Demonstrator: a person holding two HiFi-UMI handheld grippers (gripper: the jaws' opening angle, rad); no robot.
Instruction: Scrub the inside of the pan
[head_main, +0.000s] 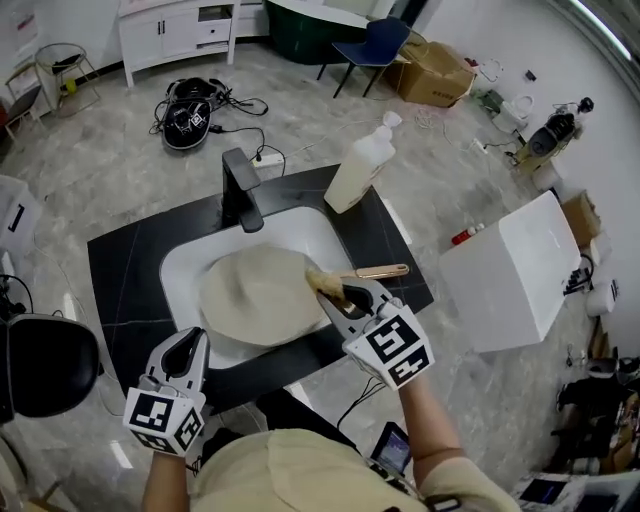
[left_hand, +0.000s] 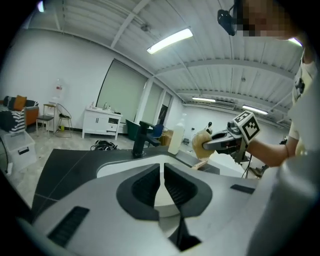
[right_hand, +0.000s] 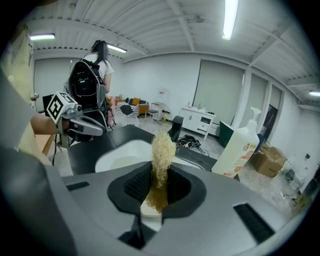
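The pale beige round pan (head_main: 255, 298) lies in the white oval sink (head_main: 180, 268) set in the black stone counter (head_main: 120, 270), which seems sensible because the basin catches any water and suds; its copper-coloured handle (head_main: 385, 271) sticks out to the right over the counter. The right gripper (head_main: 335, 292) is clamped on the lower end of a straw-coloured fibrous scrubber (right_hand: 162, 150), so the bushy tip stands clear beyond the jaws and the fibres, not the jaws, would meet the pan. The tip hangs by the pan's right rim near the handle root; from the left gripper view it looks raised above the pan, not pressed on it, so scrubbing appears not yet begun. The cream plastic pump bottle (head_main: 358, 170) stands behind the sink beside the black tap (head_main: 242, 190), within reach but out of the scrubbing path.

The right forearm comes in from the lower right; its gripper tips downward toward the pan, marker cube facing up. The left gripper (head_main: 185, 345) sits at the counter's front edge, left of the pan; it points nearly level toward the sink, jaws closed together on nothing, probably placed to steady the pan.
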